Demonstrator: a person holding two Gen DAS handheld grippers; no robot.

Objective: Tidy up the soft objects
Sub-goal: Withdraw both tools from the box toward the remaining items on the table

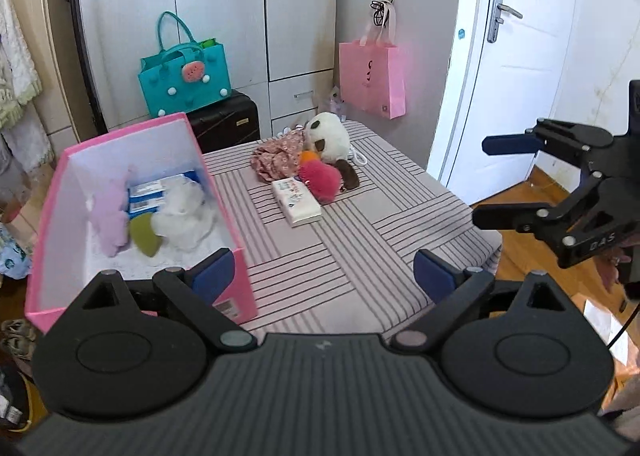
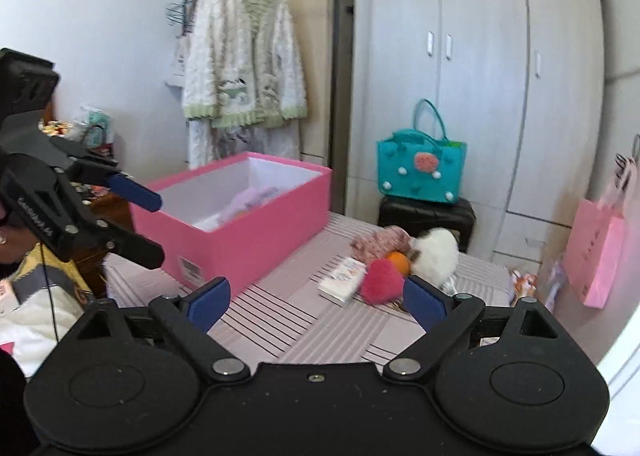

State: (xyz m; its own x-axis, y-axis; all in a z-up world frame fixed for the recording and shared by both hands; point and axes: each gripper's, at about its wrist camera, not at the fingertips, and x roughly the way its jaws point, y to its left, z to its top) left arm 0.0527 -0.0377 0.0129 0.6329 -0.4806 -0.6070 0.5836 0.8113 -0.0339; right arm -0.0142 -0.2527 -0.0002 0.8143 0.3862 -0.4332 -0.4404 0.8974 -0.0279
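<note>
Bedroom clutter frames a bed or low table spread with a striped pink cover [image 1: 352, 240], backed by a grey wardrobe [image 1: 224, 15] and a white door [image 1: 516, 55]. On the cover's left side, as the left wrist camera sees it, sits a pink storage box [image 1: 120, 191] with its top open; inside it already lie a lilac plush [image 1: 110, 211], a white fluffy toy [image 1: 180, 215], a green felt piece [image 1: 144, 236] and some blue-and-white packets [image 1: 160, 191].

Further back on the cover, well apart from the box, the remaining soft things lie in one heap: a floral cloth [image 1: 276, 155], a white plush animal with brown patches [image 1: 330, 137], a magenta pompom [image 2: 382, 280], an orange ball [image 2: 398, 262] tucked between them, and a flat white tissue pack [image 1: 296, 201] at the heap's near edge, its long axis running away from the camera.

Neither tool carries anything. Left gripper [image 1: 324, 274] hangs with jaws spread wide over the cover's front edge, beside the box's near corner. Right gripper [image 2: 316, 298] is likewise spread wide and empty; through its camera the magenta pompom sits just beyond its right finger, with the tissue pack ahead between the jaws.

Judging from this, the right hand is nearer the heap and better lined up for the next pick, while the left is placed closer to the box
</note>
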